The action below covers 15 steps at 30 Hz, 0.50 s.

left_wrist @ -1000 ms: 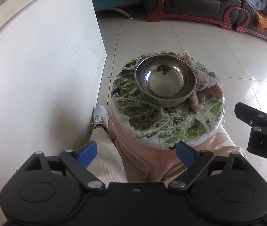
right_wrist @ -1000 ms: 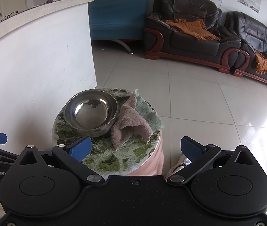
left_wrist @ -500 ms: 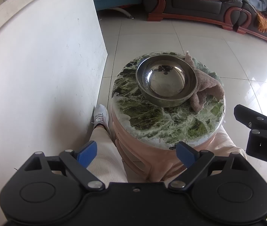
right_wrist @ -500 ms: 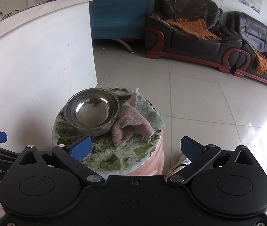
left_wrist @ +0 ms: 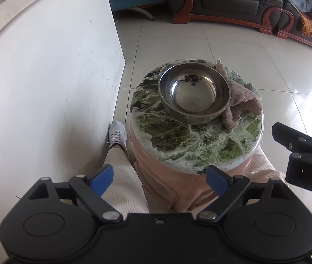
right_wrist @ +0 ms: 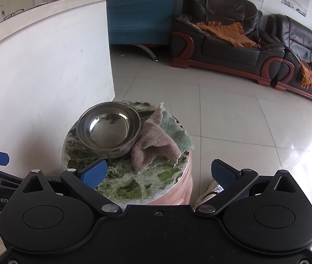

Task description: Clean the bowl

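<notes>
Green marble round bench carries the shiny steel bowl touching a crumpled brown-green towel; both grippers spread, empty: right gripper pinches towel first, left gripper braces the rim.

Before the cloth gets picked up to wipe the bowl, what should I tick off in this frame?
1. Right hand-held gripper open and holding nothing: ok.
2. Left hand-held gripper open and holding nothing: ok.
3. Bowl upright on the marble stool top: ok.
4. Cloth within view, lying beside the bowl on its right and touching its rim: ok.
5. Bowl interior free of objects: ok; whether residue remains under the reflections, cannot tell.
6. Either gripper touching the cloth or bowl: not ok; both hang short of the stool.
</notes>
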Tool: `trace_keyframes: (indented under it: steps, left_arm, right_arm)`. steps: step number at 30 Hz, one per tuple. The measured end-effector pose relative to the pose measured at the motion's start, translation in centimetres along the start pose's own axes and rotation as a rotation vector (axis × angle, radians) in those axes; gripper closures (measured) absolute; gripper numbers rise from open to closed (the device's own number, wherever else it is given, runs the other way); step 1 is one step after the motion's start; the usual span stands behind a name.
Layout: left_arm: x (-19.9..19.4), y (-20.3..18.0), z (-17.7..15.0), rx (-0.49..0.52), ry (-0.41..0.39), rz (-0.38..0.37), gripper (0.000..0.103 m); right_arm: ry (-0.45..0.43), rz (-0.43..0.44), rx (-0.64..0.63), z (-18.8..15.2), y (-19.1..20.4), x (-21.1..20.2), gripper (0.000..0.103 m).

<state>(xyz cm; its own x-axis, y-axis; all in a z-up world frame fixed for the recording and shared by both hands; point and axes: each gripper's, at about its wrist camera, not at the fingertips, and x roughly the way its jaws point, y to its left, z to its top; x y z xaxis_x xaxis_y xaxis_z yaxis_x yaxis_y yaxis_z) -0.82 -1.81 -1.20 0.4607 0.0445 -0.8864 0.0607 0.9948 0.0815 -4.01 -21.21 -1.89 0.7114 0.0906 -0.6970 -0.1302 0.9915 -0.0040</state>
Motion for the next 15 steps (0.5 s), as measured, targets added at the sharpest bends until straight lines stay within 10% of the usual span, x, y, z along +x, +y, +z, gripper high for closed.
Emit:
trace_keyframes:
  steps: [15]
  left_arm:
    - [0.14, -0.31, -0.05, 0.008, 0.005, -0.002, 0.012]
  right_arm:
    - [0.007, 0.001, 0.007, -0.06, -0.09, 0.22, 0.000]
